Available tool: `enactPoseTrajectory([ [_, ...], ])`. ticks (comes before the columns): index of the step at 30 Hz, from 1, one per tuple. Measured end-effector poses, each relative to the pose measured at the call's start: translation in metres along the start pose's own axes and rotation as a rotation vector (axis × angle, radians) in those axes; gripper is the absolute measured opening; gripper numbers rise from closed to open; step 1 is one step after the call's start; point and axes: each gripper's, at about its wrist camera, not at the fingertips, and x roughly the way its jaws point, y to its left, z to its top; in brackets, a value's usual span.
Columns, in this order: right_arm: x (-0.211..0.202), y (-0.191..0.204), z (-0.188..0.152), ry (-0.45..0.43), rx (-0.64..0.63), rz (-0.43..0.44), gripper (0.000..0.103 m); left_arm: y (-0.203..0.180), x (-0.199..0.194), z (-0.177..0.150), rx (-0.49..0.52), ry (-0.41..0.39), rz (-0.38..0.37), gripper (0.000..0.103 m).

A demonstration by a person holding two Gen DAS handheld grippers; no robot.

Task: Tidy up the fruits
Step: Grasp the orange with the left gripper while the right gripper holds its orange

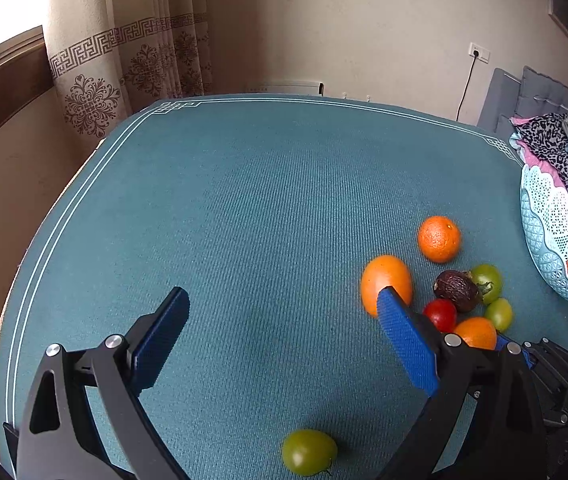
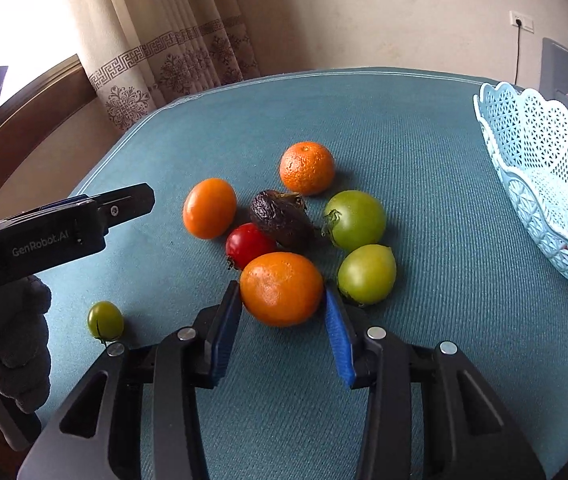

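The right tool sits nearest the lens, its two blue pads on either side of an orange fruit on the teal tabletop. The left pad lies against the fruit's side and the right pad meets its other flank, so the jaws look closed on it at about half their spread, though how firmly they press I cannot tell. The fruit still rests on the tabletop.

I take it for a smooth, round, fairly firm fruit with a thin skin: light to lift, but apt to roll or squirt out if pinched off-centre, and likely to bruise under a hard squeeze. The best hold is across its widest part, pads level on opposite sides, which is close to where they stand now.

Taking that orange fruit as the landmark: a red tomato touches it just behind and to the left, a dark wrinkled fruit lies behind that, a green tomato sits just to its right, and a small green tomato lies well apart to its left. The pale blue basket stands far to its right and already holds some fruit.

The left tool hangs wide open over bare cloth, holding nothing.
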Motion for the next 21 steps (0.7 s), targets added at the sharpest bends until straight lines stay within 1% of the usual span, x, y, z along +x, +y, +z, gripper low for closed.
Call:
enactPoseTrajectory([
  [9, -0.018, -0.008, -0.010, -0.004, 0.015, 0.020, 0.041, -0.014, 0.000, -0.001, 0.030, 0.001, -0.004, 0.096],
  [14, -0.032, -0.011, -0.020, -0.020, 0.010, 0.007, 0.041, -0.028, 0.005, -0.001, 0.058, 0.011, -0.012, 0.096],
  [16, -0.037, -0.012, -0.023, -0.025, 0.009, 0.008, 0.041, -0.032, 0.009, 0.000, 0.066, 0.018, -0.011, 0.093],
  [18, -0.041, -0.013, -0.026, -0.026, 0.009, 0.014, 0.041, -0.035, 0.013, 0.000, 0.073, 0.028, -0.012, 0.086],
  [21, -0.044, -0.013, -0.028, -0.033, 0.010, 0.015, 0.041, -0.040, 0.017, 0.001, 0.081, 0.038, -0.019, 0.081],
])
